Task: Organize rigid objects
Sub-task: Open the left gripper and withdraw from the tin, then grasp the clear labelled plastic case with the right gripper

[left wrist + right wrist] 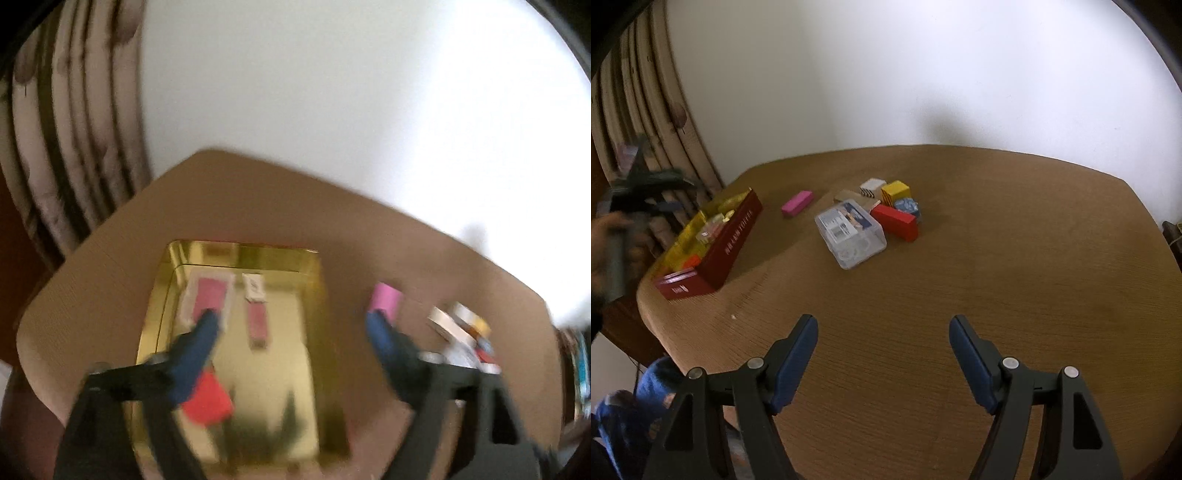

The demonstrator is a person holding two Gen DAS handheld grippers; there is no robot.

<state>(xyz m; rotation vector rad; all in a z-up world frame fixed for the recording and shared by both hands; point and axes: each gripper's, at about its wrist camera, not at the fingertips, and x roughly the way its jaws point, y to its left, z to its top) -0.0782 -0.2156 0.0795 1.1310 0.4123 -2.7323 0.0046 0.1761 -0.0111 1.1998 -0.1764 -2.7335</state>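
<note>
Left gripper [291, 325] tilted steeply down over the gold-lined red box [314, 314], jaws spread wide with nothing between them, the whole left view smeared by blur. Below the left finger [199, 343], inside the box, a white-bordered pink card [208, 299], a slim pink piece [257, 325] beside it, and an orange-red block [208, 402] at the near end. Just past the right finger, on the brown table [110, 288], a pink eraser-like block [386, 301]. From the right wrist view, a hand [607, 251] at the far left edge gripping the left tool's handle above the box [738, 236], arm and tool blurred. Right gripper [882, 332] angled down over bare table [1015, 258] near the front edge, jaws parted and empty, well apart from everything. Mid-table, a clear plastic case [851, 232] lying flat, a red block [895, 221] touching or just beside its far corner, then a yellow cube [895, 192], a blue patterned cube [907, 206], a striped white block [871, 186] and possibly a cardboard piece [849, 195] clustered behind. Pink block [797, 203] alone between box and cluster
</note>
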